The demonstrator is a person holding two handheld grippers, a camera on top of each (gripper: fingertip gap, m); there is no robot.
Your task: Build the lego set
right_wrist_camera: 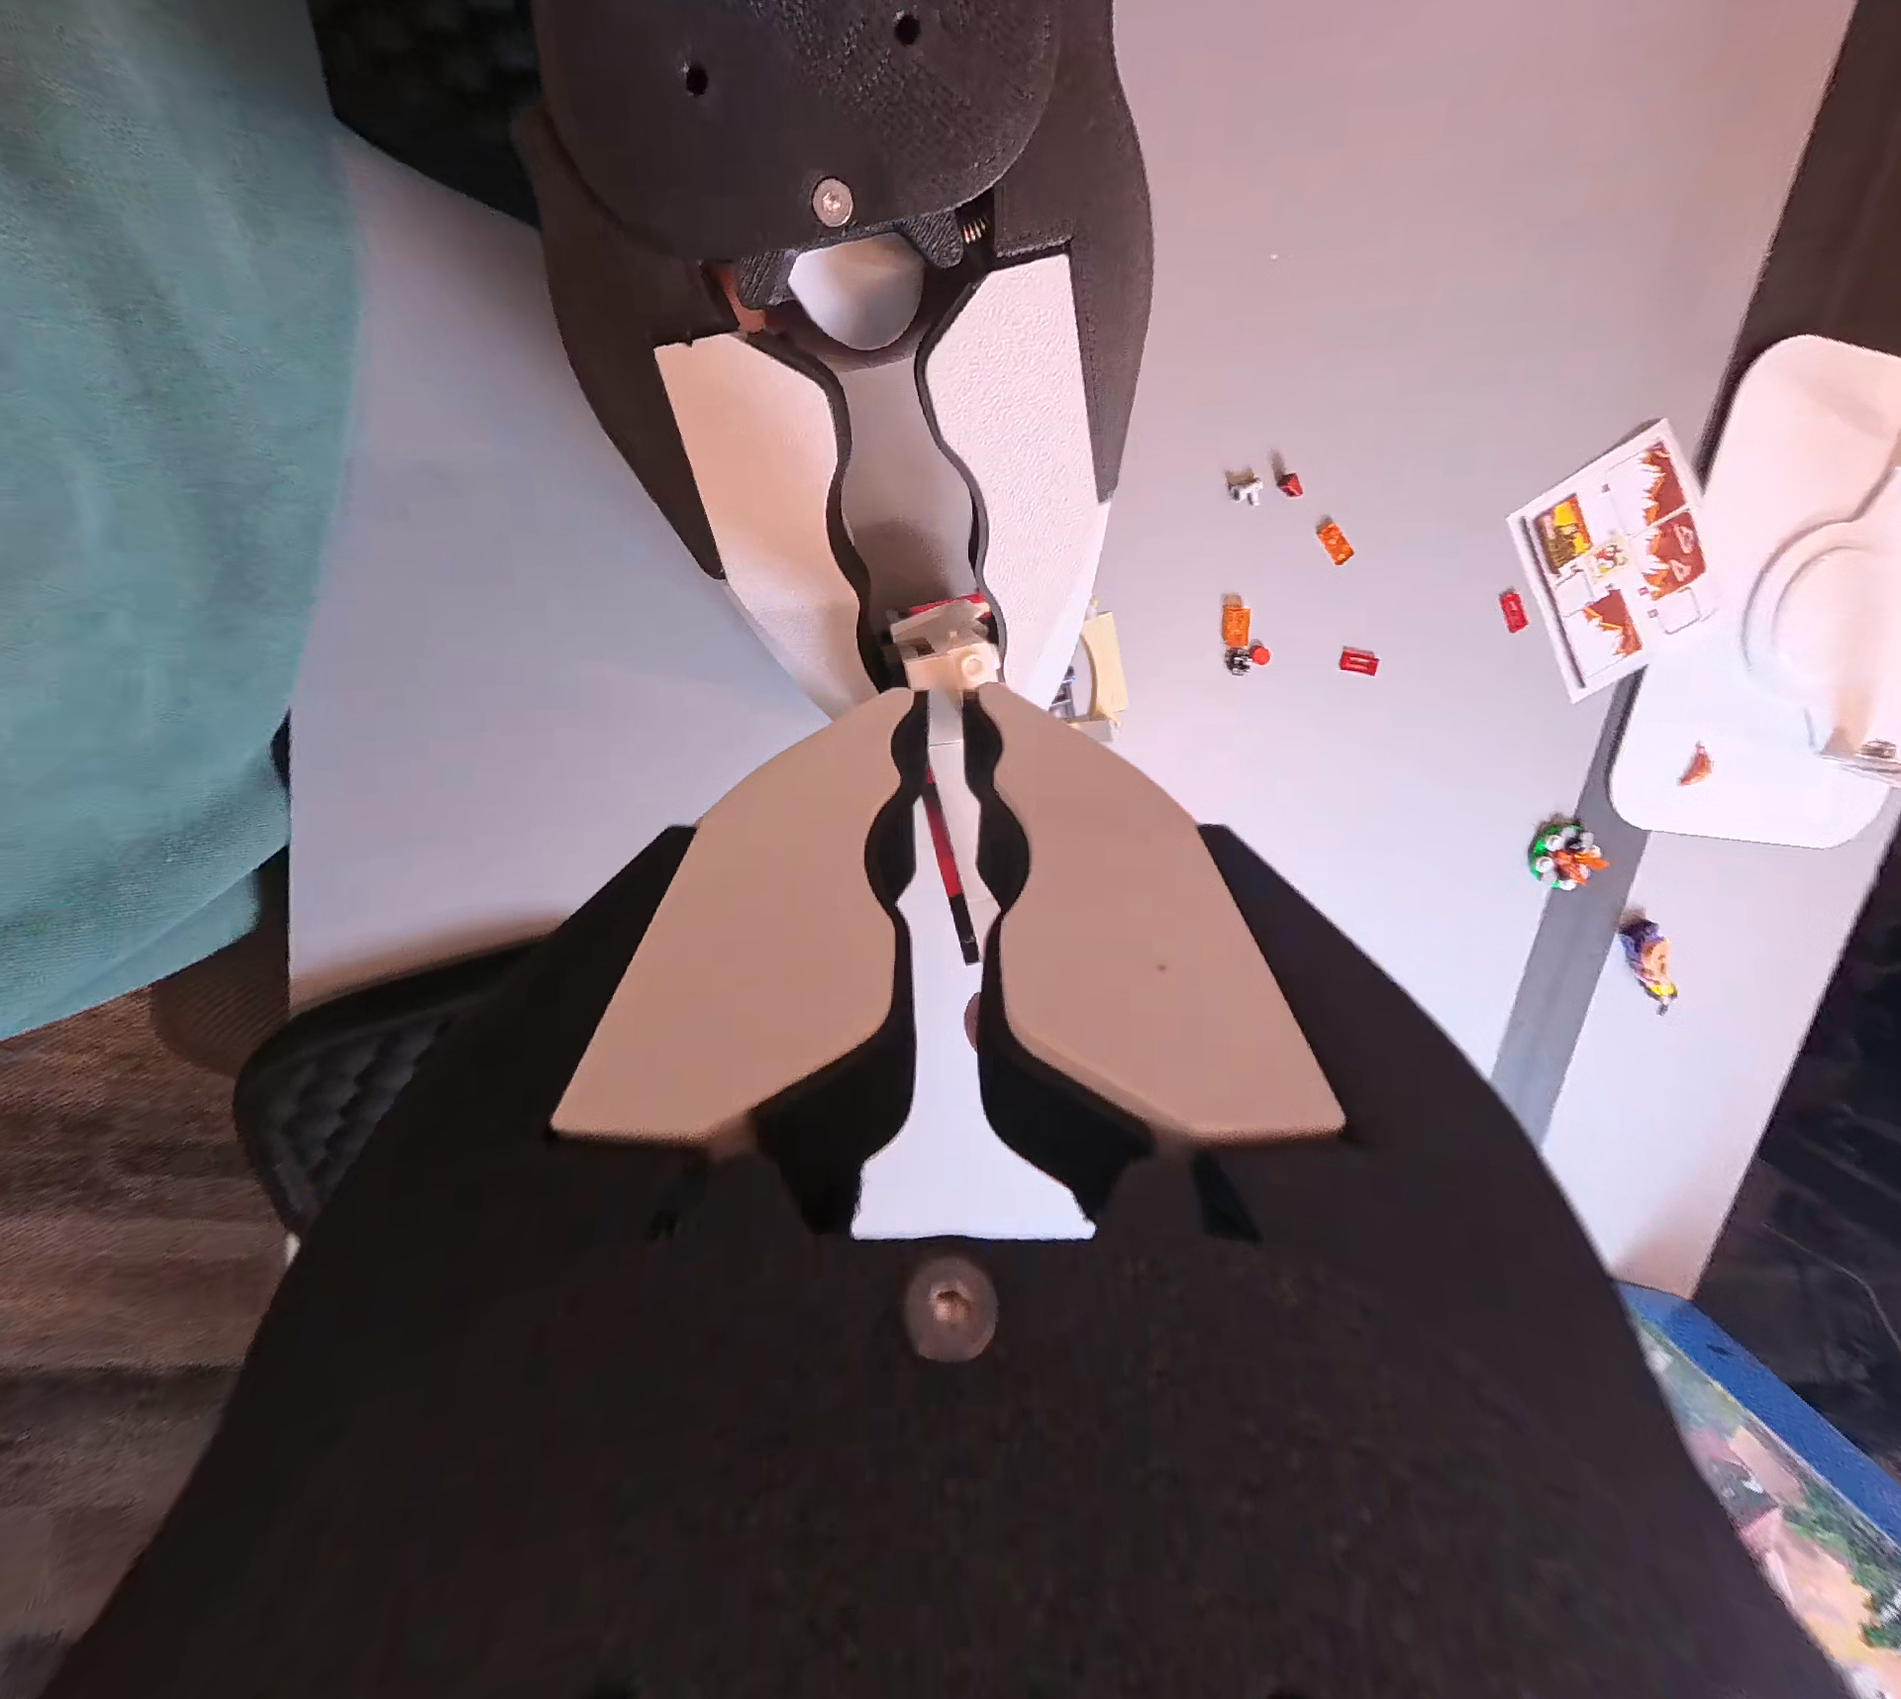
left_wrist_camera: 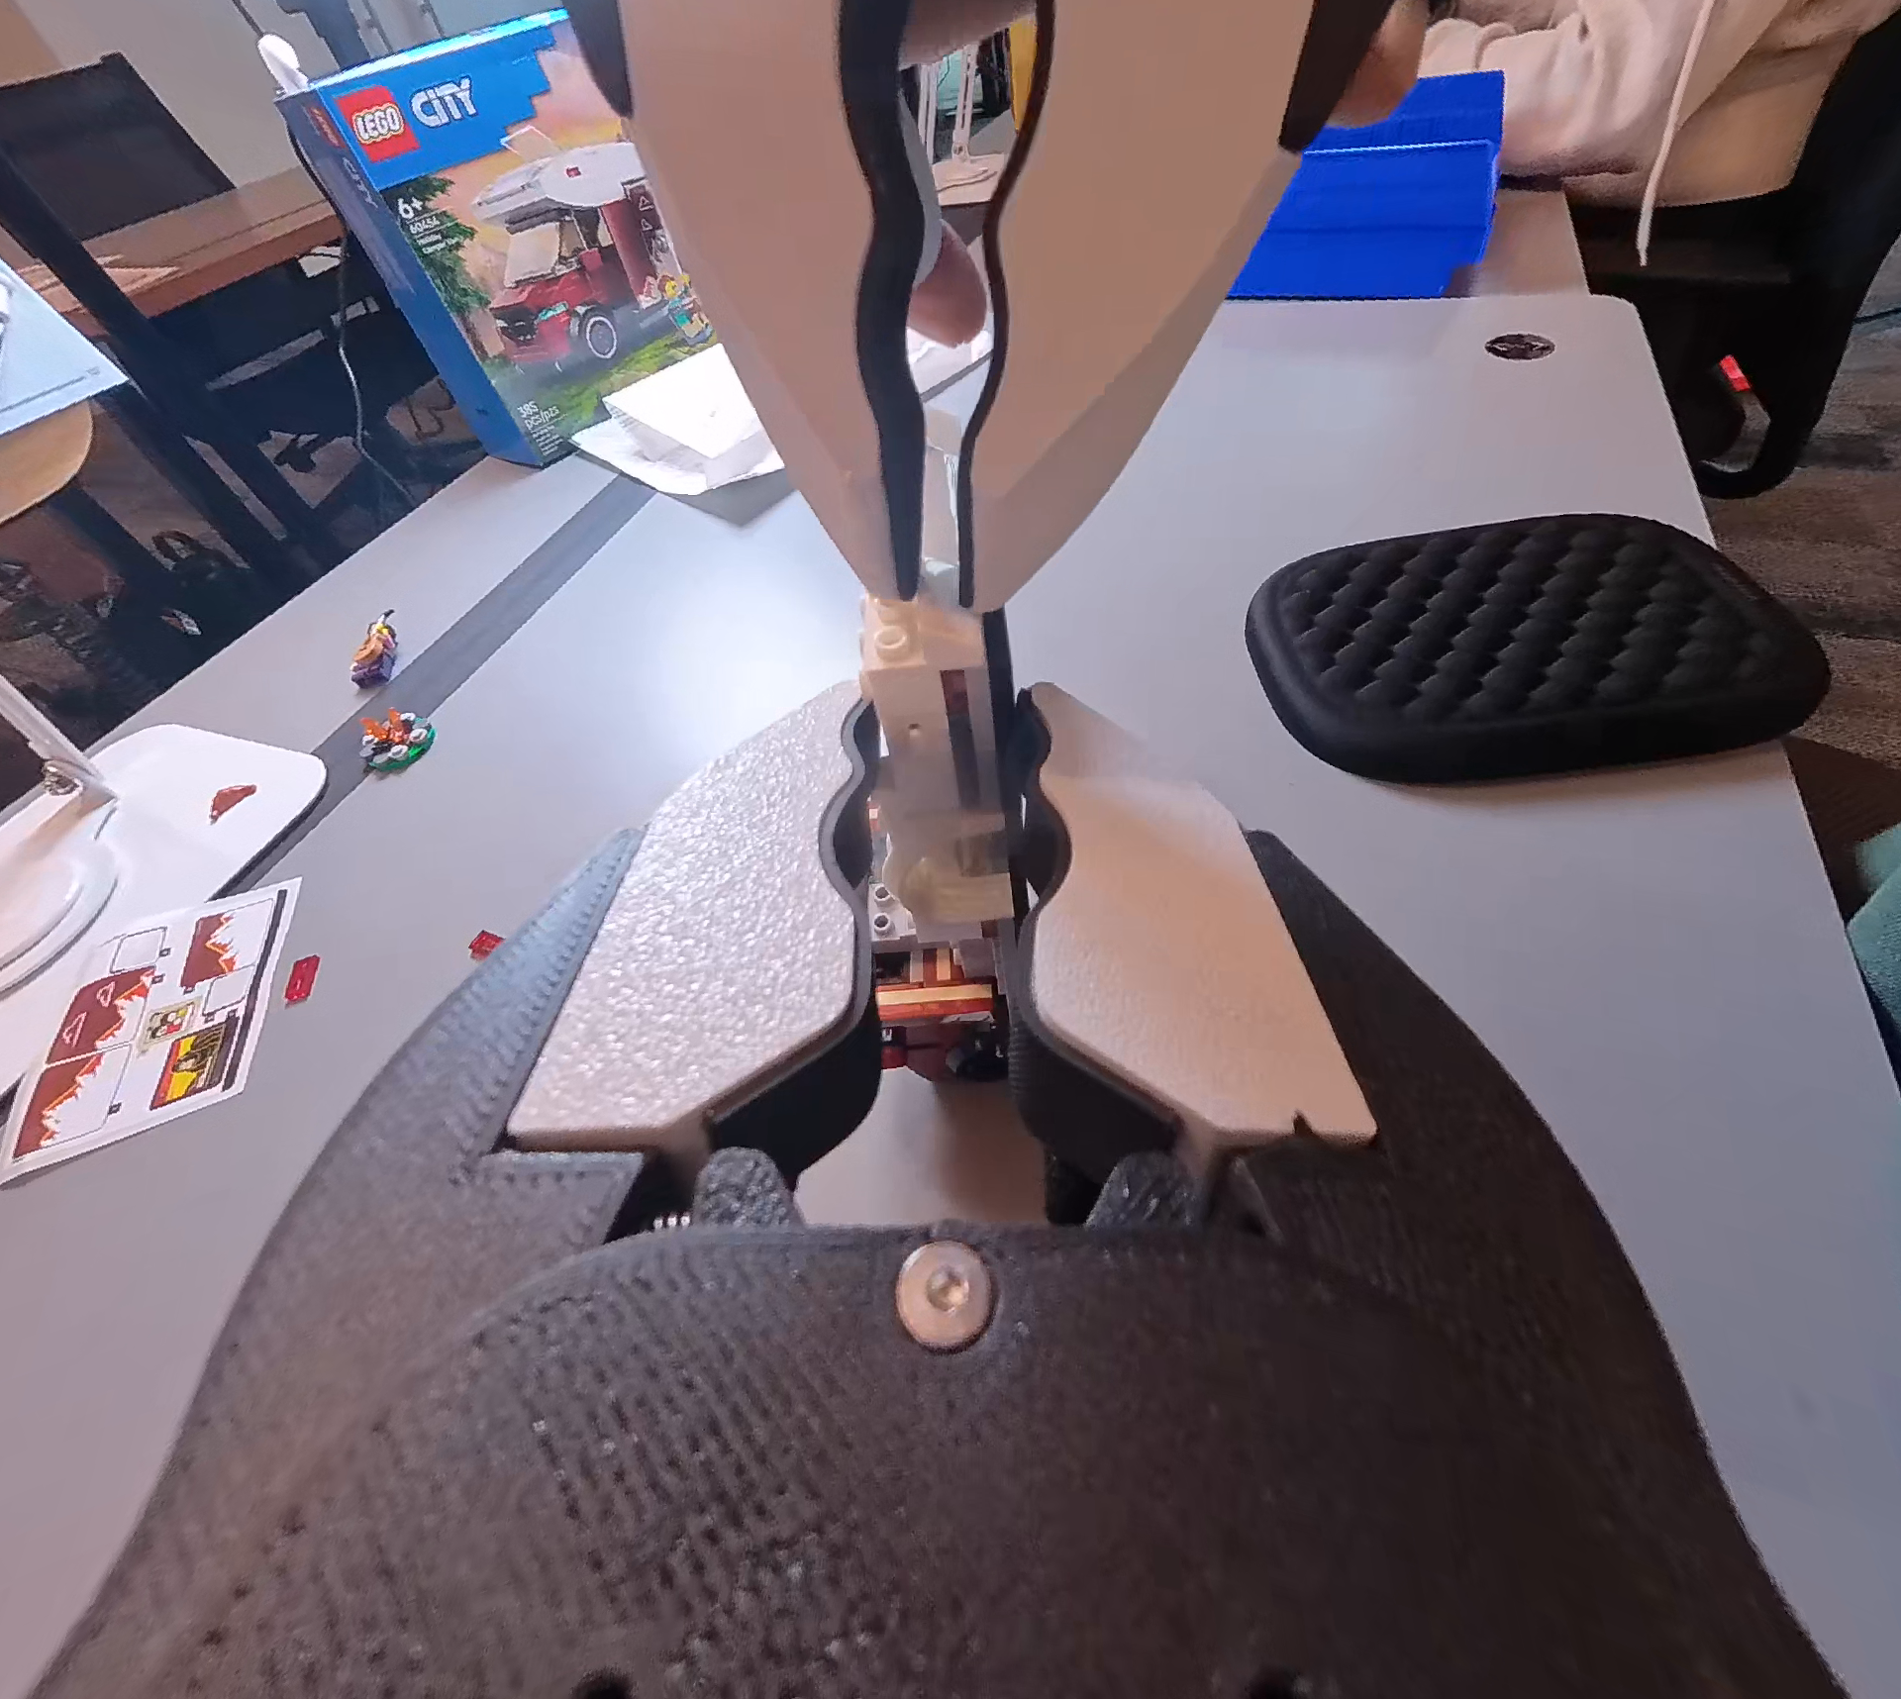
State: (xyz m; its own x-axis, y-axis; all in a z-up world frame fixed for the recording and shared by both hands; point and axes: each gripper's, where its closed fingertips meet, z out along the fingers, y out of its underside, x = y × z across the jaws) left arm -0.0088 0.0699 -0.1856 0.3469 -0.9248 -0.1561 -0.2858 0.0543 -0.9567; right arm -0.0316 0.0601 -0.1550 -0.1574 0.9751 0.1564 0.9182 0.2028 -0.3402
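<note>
Far left on the smooth grey table (left_wrist_camera: 1337,436) lie a glossy sticker sheet (left_wrist_camera: 144,1022) and small loose red pieces (left_wrist_camera: 301,978), with the blue cardboard set box (left_wrist_camera: 494,230) standing behind and open tabletop around them. In the middle the left gripper (left_wrist_camera: 941,729), grainy white plates on ribbed black plastic, is clamped on the lego build (left_wrist_camera: 931,786), a narrow white, dark-red and black stack held just above the table. The right gripper (left_wrist_camera: 934,595) pinches what seems to be the build's white studded top, and a quilted black pad (left_wrist_camera: 1533,642) lies at the right edge.
</note>
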